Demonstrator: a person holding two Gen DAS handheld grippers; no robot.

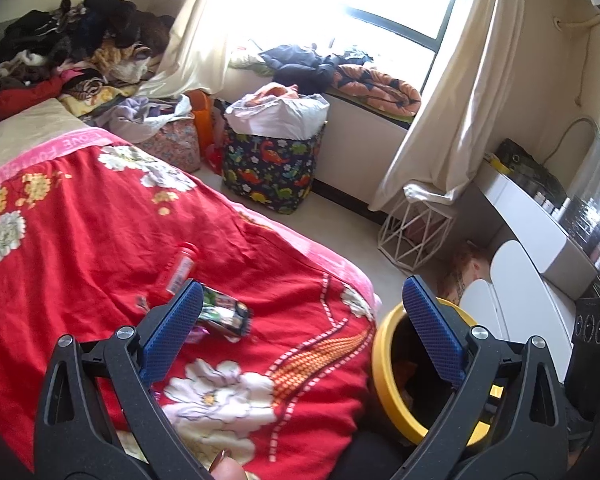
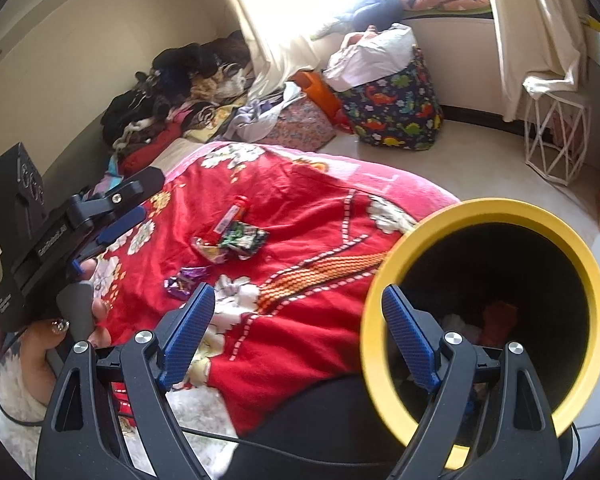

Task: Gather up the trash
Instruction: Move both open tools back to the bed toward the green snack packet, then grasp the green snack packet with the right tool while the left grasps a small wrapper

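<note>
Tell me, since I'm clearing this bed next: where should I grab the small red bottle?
Grip the red bottle across the middle of its body, coming from above with the gripper set crosswise to its length. It lies flat on the red blanket, so its round sides are free; the green wrapper crowds its lower end, so stay nearer the cap.
</note>
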